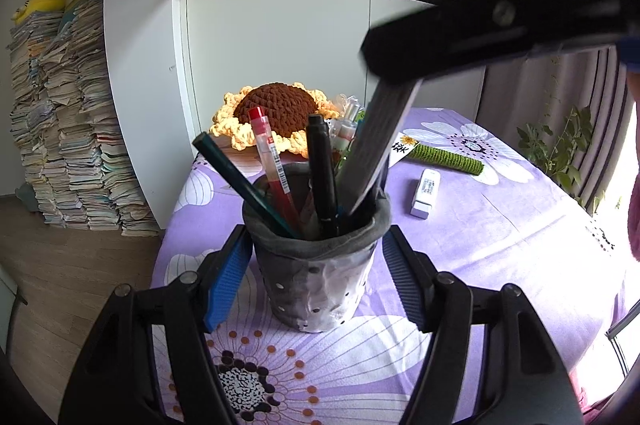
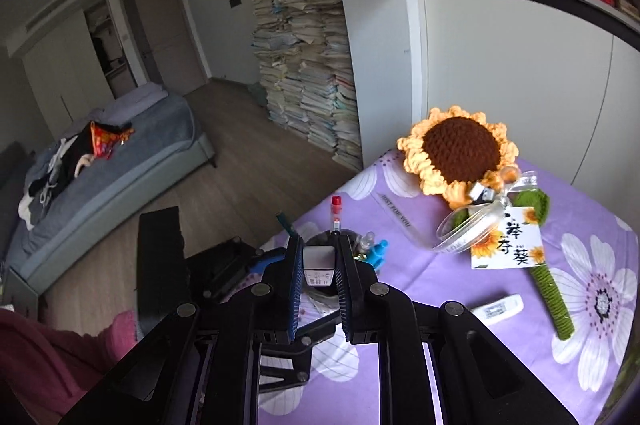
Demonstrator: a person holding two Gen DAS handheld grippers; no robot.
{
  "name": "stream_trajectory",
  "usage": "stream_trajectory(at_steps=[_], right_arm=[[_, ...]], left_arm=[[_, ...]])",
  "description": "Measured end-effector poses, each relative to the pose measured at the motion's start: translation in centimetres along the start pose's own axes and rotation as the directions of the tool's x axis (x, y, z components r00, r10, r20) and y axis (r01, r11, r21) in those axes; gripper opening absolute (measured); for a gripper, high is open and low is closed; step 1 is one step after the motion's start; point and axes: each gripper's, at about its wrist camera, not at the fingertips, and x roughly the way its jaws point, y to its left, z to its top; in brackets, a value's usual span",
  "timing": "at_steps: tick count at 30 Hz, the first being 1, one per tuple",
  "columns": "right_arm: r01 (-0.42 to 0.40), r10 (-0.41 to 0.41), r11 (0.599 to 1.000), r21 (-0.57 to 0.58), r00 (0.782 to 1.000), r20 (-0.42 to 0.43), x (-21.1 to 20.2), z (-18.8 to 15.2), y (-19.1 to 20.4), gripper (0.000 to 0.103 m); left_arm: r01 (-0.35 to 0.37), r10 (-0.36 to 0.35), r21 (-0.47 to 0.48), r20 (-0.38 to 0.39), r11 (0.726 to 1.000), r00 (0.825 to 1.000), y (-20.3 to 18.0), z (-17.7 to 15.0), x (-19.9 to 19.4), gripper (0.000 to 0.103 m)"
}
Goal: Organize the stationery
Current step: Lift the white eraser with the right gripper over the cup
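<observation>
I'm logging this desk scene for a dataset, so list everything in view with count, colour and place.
Pen cup: one, grey, on the tablecloth between the left fingers.
Red pen: one, in the cup.
Black pen: one, in the cup.
Dark green pencil: one, leaning left in the cup.
Flat grey item: one, lower end in the cup.
Eraser: one, white, lying right of the cup.
Crochet sunflower: one, yellow and brown, behind the cup.
Tablecloth: one, purple floral.
Paper stacks: several, by the cupboard.
Left gripper: open around the cup.
Right gripper: shut on the flat grey item.
</observation>
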Motion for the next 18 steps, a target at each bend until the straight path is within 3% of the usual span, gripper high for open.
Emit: stream_trajectory(at_steps=[3, 18], right_arm=[[0.009, -0.01, 1.0, -0.012, 0.999, -0.038, 1.4, -0.3, -0.1, 0.017], [0.119, -0.12, 0.984, -0.136, 0.993, 0.0, 2.6, -1.6, 1.2, 0.017]], left_arm=[[0.002, -0.002, 0.004, 0.0, 1.0, 1.0, 0.1, 0.0, 0.1, 0.066], [0.012, -0.012, -0.004, -0.001, 1.0, 1.0, 0.2, -0.1, 0.3, 0.066]])
